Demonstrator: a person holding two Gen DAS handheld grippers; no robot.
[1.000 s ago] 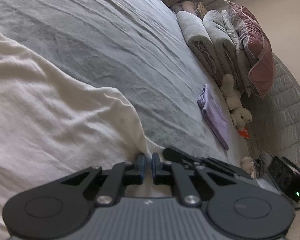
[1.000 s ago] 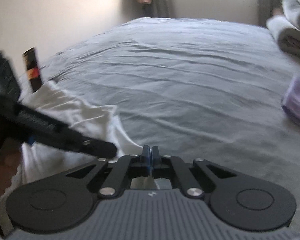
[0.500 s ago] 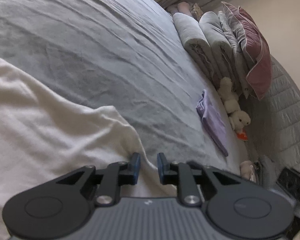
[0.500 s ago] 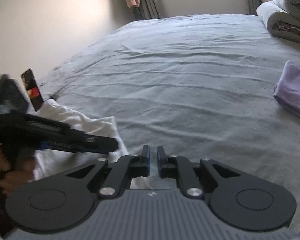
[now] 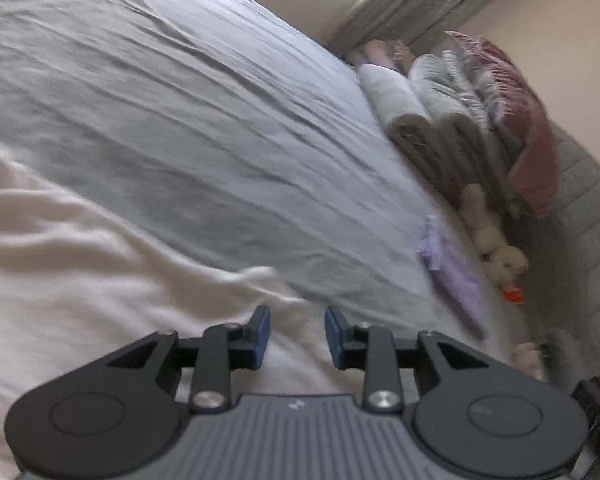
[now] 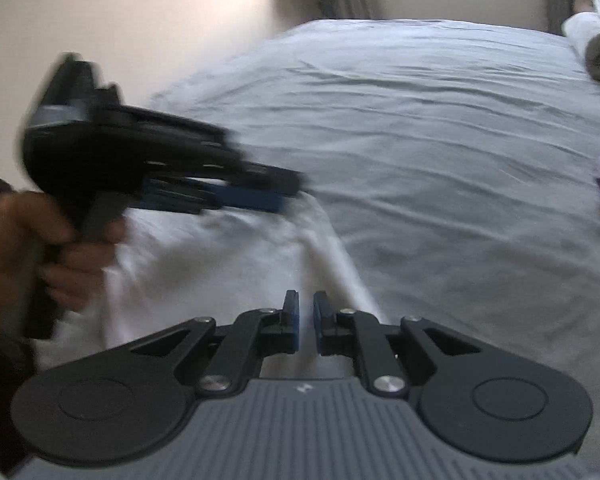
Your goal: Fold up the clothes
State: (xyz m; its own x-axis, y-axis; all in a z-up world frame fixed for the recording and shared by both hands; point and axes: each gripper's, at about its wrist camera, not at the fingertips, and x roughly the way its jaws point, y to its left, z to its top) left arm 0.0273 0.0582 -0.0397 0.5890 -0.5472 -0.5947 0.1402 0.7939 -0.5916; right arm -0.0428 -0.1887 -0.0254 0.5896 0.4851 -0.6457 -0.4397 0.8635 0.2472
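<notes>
A white garment (image 5: 80, 280) lies spread on the grey bed sheet (image 5: 188, 112), filling the lower left of the left wrist view. It also shows in the right wrist view (image 6: 228, 264). My left gripper (image 5: 297, 334) is open and empty just above the garment's near edge. It appears blurred in the right wrist view (image 6: 284, 192), raised over the garment. My right gripper (image 6: 306, 320) is slightly open with nothing between its pads, over the garment's edge. A folded lilac garment (image 5: 452, 276) lies near the headboard end.
Rolled grey blankets (image 5: 416, 120) and a pink pillow (image 5: 528, 128) are stacked at the head of the bed. Plush toys (image 5: 492, 236) sit beside them. A quilted headboard (image 5: 588, 208) is at the right. A wall (image 6: 120, 40) borders the bed's left side.
Both grippers have opened and let go of the white garment. The left gripper has lifted and moved over the garment. The garment's corner now lies flat on the bed.
</notes>
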